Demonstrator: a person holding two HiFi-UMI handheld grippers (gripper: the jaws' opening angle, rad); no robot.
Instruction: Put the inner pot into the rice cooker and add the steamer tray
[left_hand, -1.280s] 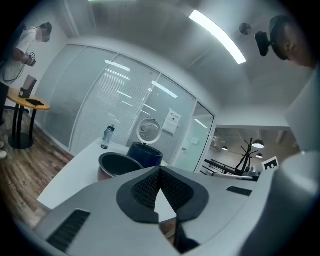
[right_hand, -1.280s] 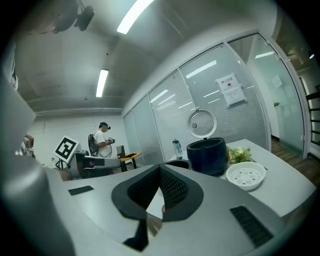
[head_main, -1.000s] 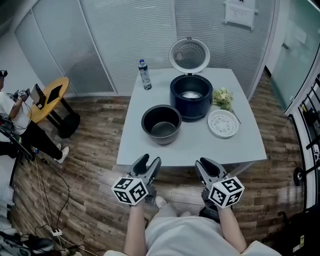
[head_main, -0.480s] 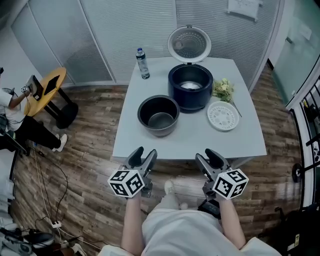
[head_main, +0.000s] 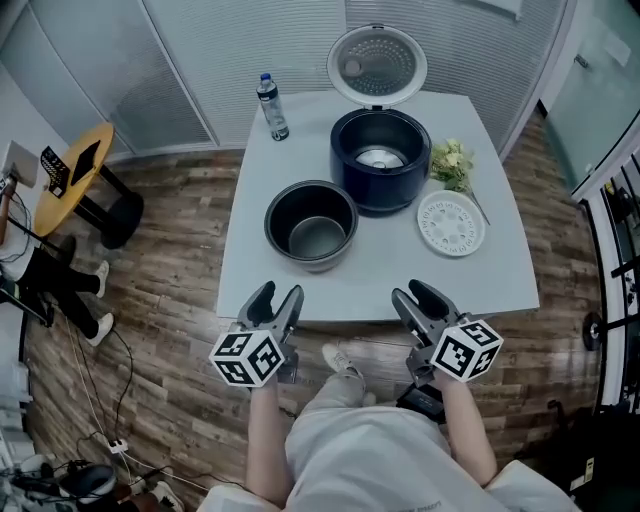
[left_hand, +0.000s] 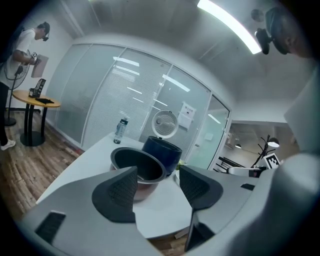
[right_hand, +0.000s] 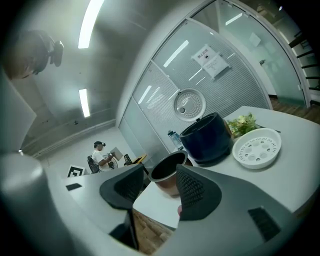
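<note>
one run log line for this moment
stage: pre-grasp | left gripper: open, empty | right gripper: open, empty | inner pot: on table, beside rice cooker | steamer tray: on table

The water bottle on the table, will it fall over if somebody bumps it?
Probably: the clear plastic water bottle with a blue cap stands tall and narrow, so a push up high could tip it. Being round, it might then roll.

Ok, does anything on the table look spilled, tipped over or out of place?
Nothing stands out: the inner pot sits upright beside the open rice cooker, the steamer tray lies flat, the water bottle stands upright, and no spill shows.
</note>
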